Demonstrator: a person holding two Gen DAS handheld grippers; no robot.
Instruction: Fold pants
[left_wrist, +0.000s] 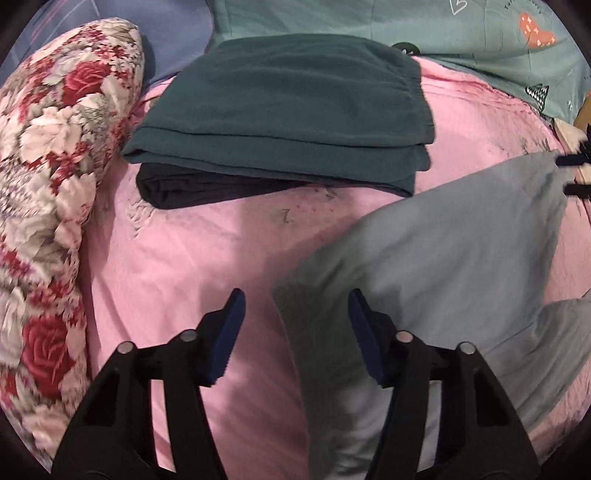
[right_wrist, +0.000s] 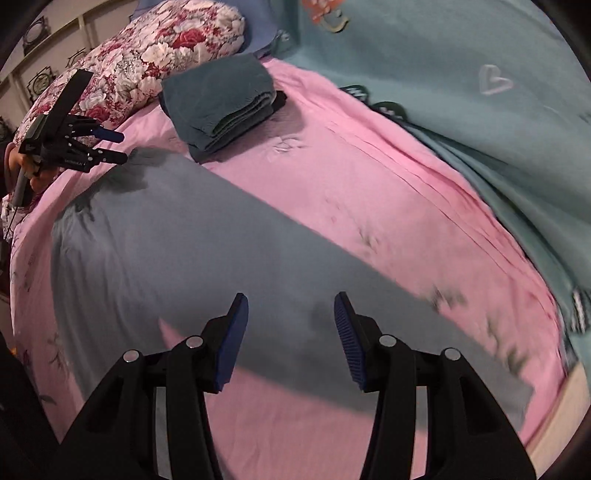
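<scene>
Jaws of the left gripper (left_wrist: 295, 325) are seen parted with nothing between them, hovering over the edge where the grey pants (left_wrist: 461, 258) meet the pink sheet (left_wrist: 177, 266); jaws of the right gripper (right_wrist: 290, 328) are likewise released and empty, held above the same grey pants (right_wrist: 184, 258); no cloth is pinched by either pair.

Taken from left to right in the left wrist view: a floral quilt roll (left_wrist: 55, 184) is bunched along the bed's left side; a folded teal garment (left_wrist: 288, 122) is stacked on a folded dark garment (left_wrist: 177, 188) near the far end of the pink sheet; the grey pants are spread flat at the right, close under the camera; a teal blanket (left_wrist: 480, 44) with heart prints is seen beyond.

In the right wrist view the pants are laid as one long band across the sheet, which suggests a lengthwise fold is already made; this is a judgement only.

The fabric is judged thin, light and limp; it is expected to sag and wrinkle when lifted, and to slide easily on the sheet; a grip at the two corners of one short end is judged best, so that end can be carried evenly over the other.

Counted: two grippers; one pair of grey pants still to be folded; two folded garments in one stack; one quilt roll; one teal blanket.
</scene>
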